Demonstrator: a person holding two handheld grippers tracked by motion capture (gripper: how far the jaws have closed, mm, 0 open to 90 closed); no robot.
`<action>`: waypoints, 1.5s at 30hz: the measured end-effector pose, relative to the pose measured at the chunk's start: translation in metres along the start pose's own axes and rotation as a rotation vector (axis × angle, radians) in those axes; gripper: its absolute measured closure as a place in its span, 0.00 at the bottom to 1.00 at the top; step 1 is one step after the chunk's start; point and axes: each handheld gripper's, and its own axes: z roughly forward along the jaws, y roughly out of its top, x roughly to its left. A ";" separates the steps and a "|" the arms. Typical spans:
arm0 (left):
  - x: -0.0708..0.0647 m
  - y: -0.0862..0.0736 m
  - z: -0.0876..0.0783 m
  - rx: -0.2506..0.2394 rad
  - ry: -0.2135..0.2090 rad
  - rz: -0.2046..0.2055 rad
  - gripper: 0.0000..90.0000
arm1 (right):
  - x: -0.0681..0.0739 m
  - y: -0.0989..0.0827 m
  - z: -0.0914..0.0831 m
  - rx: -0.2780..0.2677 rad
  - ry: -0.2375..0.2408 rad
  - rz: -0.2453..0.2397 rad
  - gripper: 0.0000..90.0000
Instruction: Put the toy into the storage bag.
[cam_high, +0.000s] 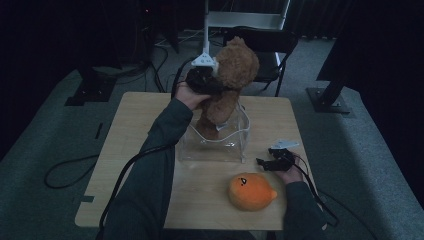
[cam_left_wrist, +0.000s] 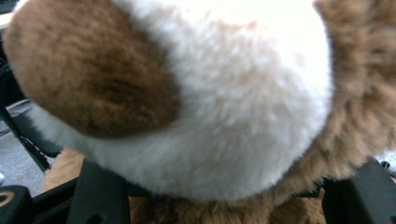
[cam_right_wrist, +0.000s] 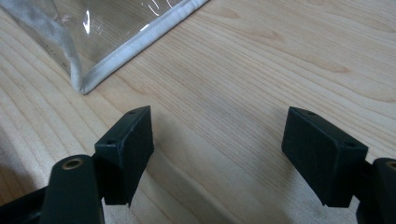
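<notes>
Your left gripper (cam_high: 207, 80) has its fingers (cam_left_wrist: 100, 198) clamped on the brown teddy bear (cam_high: 231, 75), pinching it around the neck under the pale muzzle, so the body hangs upright and free to steer. That grip keeps the feet pointing down into the clear plastic bag (cam_high: 215, 142), which stands open-topped mid-bench; the bear's legs are already past the rim, head well above it. Your right gripper (cam_high: 274, 161) rests low on the bench (cam_high: 150, 115) just beside the bag's corner seam (cam_right_wrist: 91, 81), fingers (cam_right_wrist: 128, 149) spread wide with nothing between them, probably waiting to steady the bag. The orange plush toy (cam_high: 251, 191) lies near your right hand, apart from the bag, likely next in line.
</notes>
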 end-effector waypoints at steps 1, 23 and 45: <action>0.000 0.000 0.001 0.002 -0.002 0.000 0.44 | 0.000 0.000 0.000 0.000 0.000 0.000 0.27; -0.012 -0.013 0.024 0.096 -0.062 0.019 0.42 | 0.000 0.000 0.000 -0.001 0.000 0.001 0.27; -0.016 -0.024 0.027 0.124 -0.087 0.014 0.39 | 0.000 0.000 0.000 -0.001 0.000 0.001 0.27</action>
